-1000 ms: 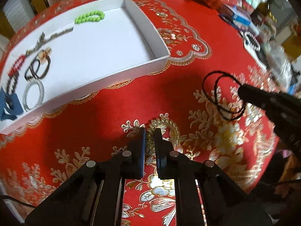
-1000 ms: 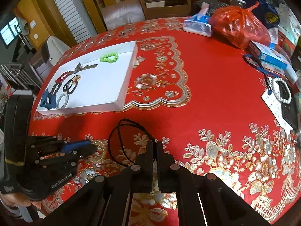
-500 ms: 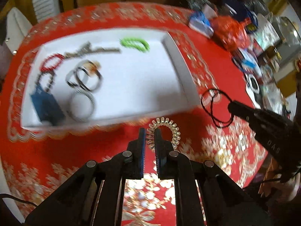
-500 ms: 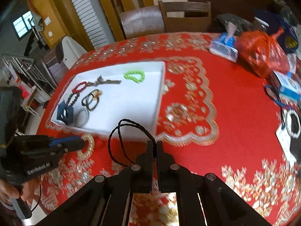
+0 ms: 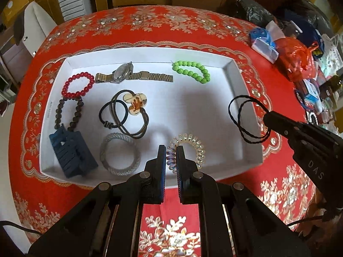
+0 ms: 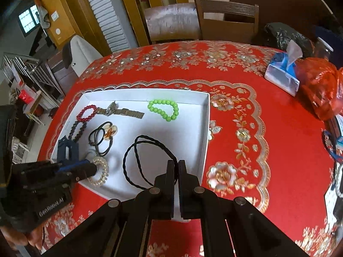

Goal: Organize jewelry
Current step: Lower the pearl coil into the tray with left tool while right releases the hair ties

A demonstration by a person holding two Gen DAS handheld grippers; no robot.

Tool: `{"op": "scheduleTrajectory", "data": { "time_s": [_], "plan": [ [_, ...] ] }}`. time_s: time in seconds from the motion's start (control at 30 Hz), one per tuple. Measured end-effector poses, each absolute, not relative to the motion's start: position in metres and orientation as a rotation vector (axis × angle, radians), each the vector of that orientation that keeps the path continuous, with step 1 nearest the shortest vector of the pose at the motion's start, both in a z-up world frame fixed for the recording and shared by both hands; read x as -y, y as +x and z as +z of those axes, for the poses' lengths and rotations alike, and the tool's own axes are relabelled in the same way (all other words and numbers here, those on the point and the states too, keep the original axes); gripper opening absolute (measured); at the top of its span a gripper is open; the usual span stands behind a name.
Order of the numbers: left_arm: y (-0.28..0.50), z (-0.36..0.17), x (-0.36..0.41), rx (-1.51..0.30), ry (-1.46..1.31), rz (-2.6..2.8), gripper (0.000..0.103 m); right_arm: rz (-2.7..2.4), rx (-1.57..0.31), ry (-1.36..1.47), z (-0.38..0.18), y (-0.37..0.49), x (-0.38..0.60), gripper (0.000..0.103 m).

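Holding two hair ties above one tray: the left gripper (image 5: pixel 171 160) is clamped on a clear spiral hair tie (image 5: pixel 190 147), which hangs over the near edge of the white tray (image 5: pixel 235 72), and the right gripper (image 6: pixel 176 168) is pinched tight on a black twisted cord loop (image 6: pixel 137 160), which dangles in a double ring over the tray's near right corner. Tray contents, far row: a red bead bracelet (image 5: pixel 77 85) at left, a metal wristwatch (image 5: pixel 123 76) with its band laid out flat in the middle, a green bead bracelet (image 5: pixel 191 71) at right. Middle: a dark bead bracelet (image 5: pixel 68 115) touching the red one, and a tangle of thin dark hair elastics (image 5: pixel 120 115) with a pale clover-shaped charm (image 5: pixel 135 103) bearing an orange mark. Near row: a dark blue hair claw (image 5: pixel 71 153) at left, lying on the end of the dark beads, and a grey braided hair band (image 5: pixel 120 154) just beside it. The tray sits on a round table under a red cloth with gold flowers (image 6: pixel 235 107). At the table's far right edge: a blue and white tissue pack (image 6: pixel 283 75), an orange-red plastic bag (image 6: pixel 321 90) just beside it, and small boxes and clutter too blurred to itemise. Beyond the table: two wooden chairs (image 6: pixel 227 21).
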State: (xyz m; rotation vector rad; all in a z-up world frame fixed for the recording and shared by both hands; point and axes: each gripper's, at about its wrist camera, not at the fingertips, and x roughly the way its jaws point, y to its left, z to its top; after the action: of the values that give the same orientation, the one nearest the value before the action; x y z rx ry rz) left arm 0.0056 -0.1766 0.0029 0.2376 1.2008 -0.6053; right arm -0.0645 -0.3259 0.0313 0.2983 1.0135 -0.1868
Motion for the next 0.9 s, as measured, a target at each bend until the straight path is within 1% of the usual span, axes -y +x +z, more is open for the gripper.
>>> {"op": "scheduleTrajectory", "data": {
  "time_s": [0.37,0.73,0.77,0.83,0.87,0.9],
  "plan": [
    [0.023,-0.022,0.194,-1.247,0.243,-0.554,0.007,-0.17,-1.092,0.315,-0.004,-0.024,0.341,0.003],
    [0.03,-0.038,0.197,-1.276,0.24,-0.52,0.008,-0.178,-1.159,0.283,-0.031,-0.005,0.343,0.004],
    [0.031,-0.038,0.197,-1.272,0.235,-0.518,0.008,-0.178,-1.15,0.286,-0.031,-0.006,0.344,0.006],
    [0.03,-0.038,0.196,-1.269,0.237,-0.516,0.012,-0.182,-1.136,0.288,-0.026,-0.01,0.344,0.024],
    [0.03,-0.038,0.196,-1.269,0.235,-0.519,0.018,-0.164,-1.12,0.305,-0.023,-0.013,0.344,0.029],
    [0.031,-0.038,0.194,-1.269,0.232,-0.519,0.024,-0.167,-1.116,0.306,-0.02,-0.014,0.343,0.032]
  ]
}}
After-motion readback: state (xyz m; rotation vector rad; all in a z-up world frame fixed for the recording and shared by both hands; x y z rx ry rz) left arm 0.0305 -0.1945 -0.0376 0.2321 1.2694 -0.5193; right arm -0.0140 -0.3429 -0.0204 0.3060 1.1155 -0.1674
